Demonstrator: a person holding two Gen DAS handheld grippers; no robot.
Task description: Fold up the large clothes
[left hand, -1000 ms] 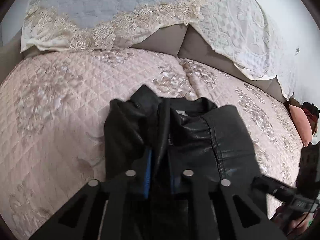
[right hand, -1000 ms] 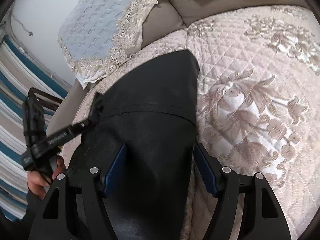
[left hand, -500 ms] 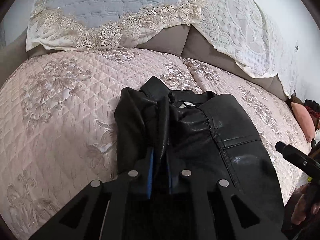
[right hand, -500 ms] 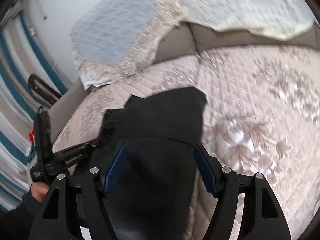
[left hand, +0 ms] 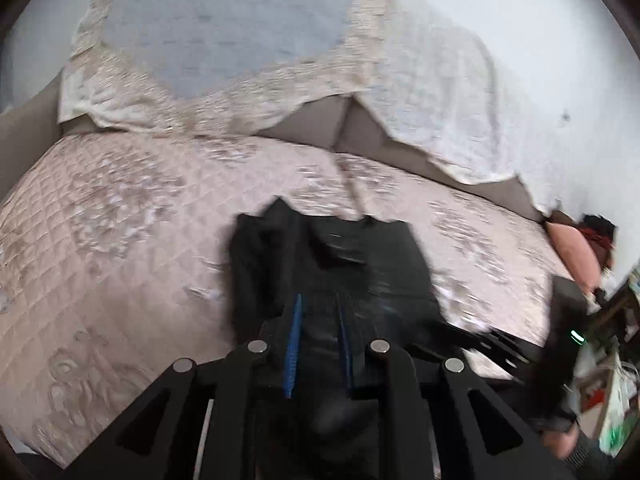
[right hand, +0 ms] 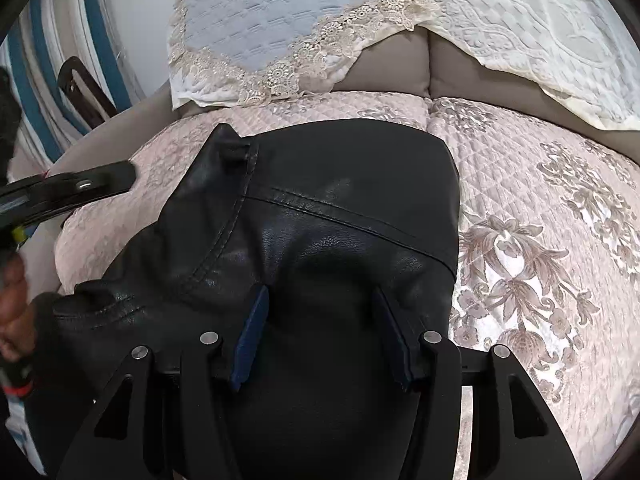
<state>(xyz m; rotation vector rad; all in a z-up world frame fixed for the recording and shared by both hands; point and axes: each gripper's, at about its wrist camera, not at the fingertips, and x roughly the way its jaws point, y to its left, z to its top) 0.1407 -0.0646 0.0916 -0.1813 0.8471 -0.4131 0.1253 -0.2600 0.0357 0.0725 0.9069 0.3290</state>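
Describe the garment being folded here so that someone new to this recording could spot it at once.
Look at the bed with the pink quilted floral bedspread and the lace-edged pillows at its head. In the middle of that bedspread lies a black leather jacket, glossy, with stitched seams and its collar toward the pillows. It is the only dark, shiny thing on the pale bedding.

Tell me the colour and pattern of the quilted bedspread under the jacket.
Pale pink quilted bedspread with a diamond stitch and taupe floral motifs, clearest in the right wrist view.
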